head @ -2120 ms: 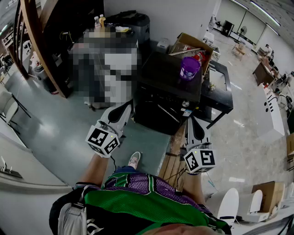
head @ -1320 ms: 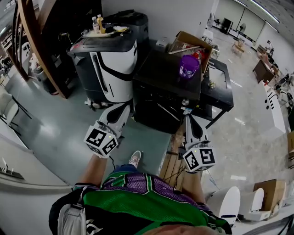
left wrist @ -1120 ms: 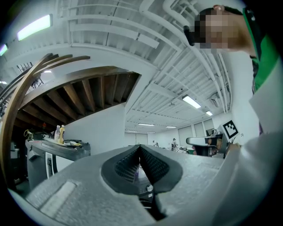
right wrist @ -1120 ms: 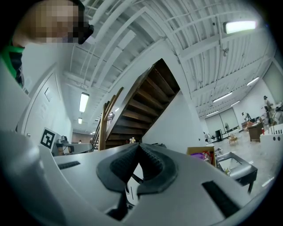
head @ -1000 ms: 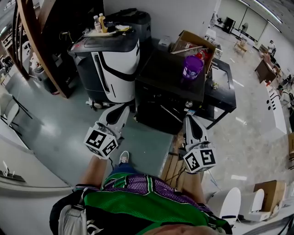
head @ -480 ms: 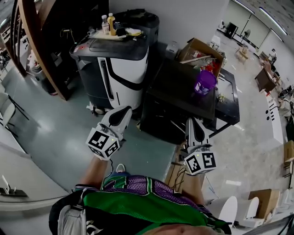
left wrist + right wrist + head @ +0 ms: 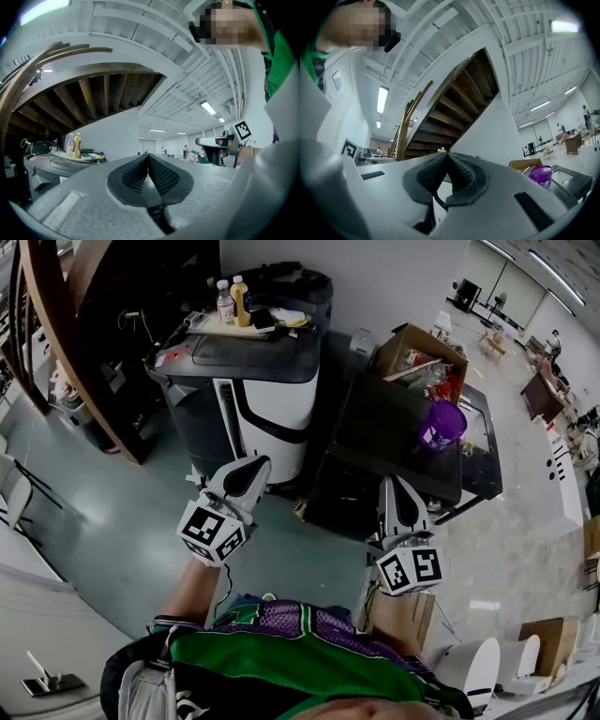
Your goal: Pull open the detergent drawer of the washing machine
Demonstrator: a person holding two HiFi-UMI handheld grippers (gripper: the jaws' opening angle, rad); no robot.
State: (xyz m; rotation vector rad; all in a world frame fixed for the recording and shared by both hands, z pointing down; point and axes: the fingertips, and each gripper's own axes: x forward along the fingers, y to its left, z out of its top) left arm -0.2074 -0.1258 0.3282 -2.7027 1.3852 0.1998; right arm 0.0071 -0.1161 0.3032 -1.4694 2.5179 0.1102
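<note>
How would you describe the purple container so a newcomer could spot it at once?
Find the big black-and-white machine by the back wall; right of it stands a lower black unit with a flat top. The purple container sits near that top's right edge, just in front of an open cardboard box, and is the only purple thing there.

Bright, even light from ceiling strips (image 7: 207,107); pale glare on the floor (image 7: 525,540); strong fisheye bending and dark corners in both gripper views; stair underside (image 7: 454,108) shadowed
</note>
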